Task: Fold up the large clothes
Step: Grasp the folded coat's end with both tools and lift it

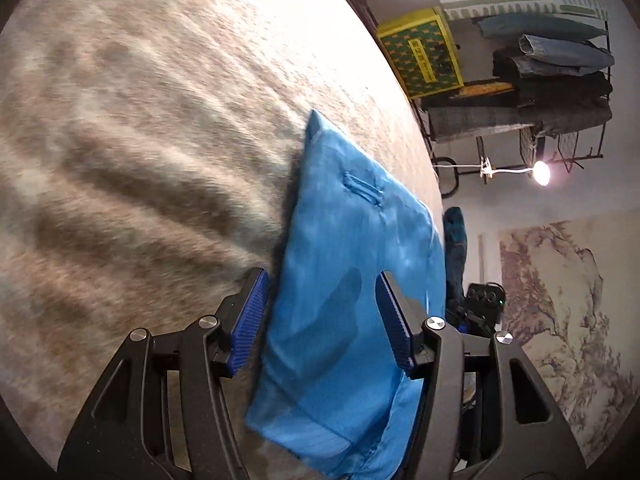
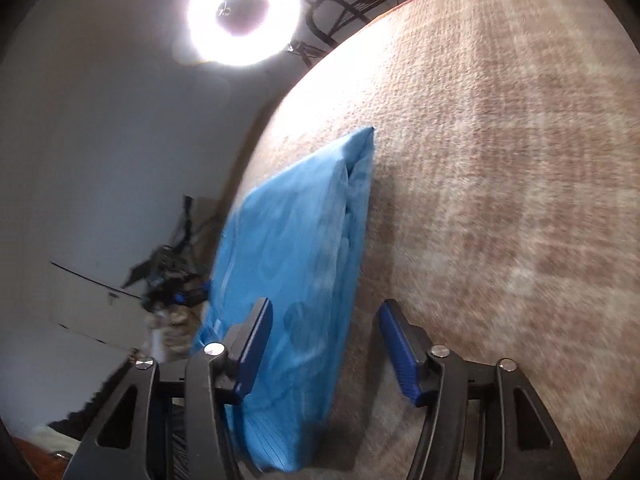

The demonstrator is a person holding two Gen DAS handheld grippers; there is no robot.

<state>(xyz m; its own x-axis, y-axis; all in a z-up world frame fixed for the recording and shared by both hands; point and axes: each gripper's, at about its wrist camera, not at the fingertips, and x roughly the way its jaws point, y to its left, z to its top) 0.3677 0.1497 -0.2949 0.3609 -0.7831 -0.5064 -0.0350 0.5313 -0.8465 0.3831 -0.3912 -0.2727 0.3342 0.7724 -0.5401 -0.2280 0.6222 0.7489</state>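
- I see the blue garment (image 1: 344, 280) lying folded into a thick, narrow bundle on the beige carpeted surface (image 1: 140, 160), close to that surface's edge.
- My left gripper (image 1: 322, 320) hangs over the near end of the bundle with its jaws apart; the blue pads are clear of the cloth and nothing is pinched, so it is released.
- From the right wrist view, the same blue garment (image 2: 296, 264) runs away from me, one long folded edge facing the open carpet (image 2: 500, 200).
- My right gripper (image 2: 324, 344) is also released: its jaws stand apart over the bundle's long edge, the left finger over the fabric and the right finger over bare carpet, with neither pad pressing on the fabric.
- A ring light (image 2: 244, 12) glares beyond the surface's far edge.
- In the left wrist view, a rack of folded clothes (image 1: 552, 76) stands beyond the surface, beside a yellow-green box (image 1: 420, 56).
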